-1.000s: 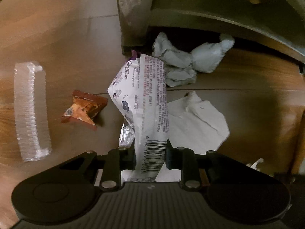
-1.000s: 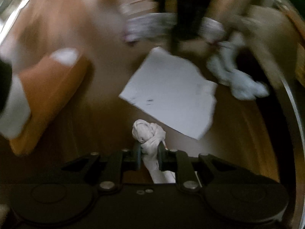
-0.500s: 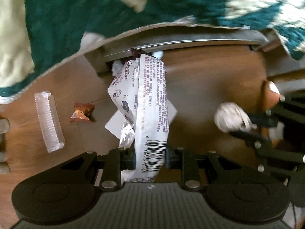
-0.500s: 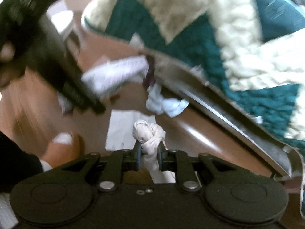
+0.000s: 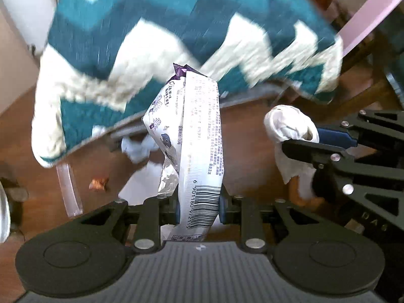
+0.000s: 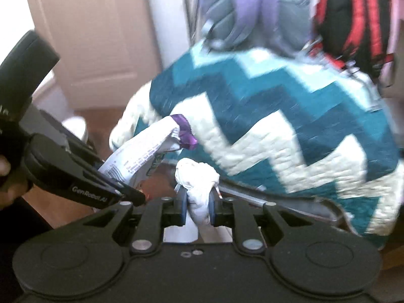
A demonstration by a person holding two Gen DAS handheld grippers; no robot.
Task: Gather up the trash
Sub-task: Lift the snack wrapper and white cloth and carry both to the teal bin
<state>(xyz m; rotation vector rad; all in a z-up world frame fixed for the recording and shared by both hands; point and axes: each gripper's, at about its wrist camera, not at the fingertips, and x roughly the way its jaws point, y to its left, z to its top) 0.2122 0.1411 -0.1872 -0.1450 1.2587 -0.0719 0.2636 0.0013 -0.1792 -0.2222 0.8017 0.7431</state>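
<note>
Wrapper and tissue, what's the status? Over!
Left gripper shut on wrapper. Right gripper shut on tissue. More trash on floor. Blanket close ahead.

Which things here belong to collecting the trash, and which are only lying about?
Belong to the job:
- snack wrapper, held in the left gripper
- crumpled tissue, held in the right gripper
- paper sheet, crumpled tissues, small orange wrapper and clear plastic tray on the floor

Only lying about:
- zigzag blanket
- hanging jackets
</note>
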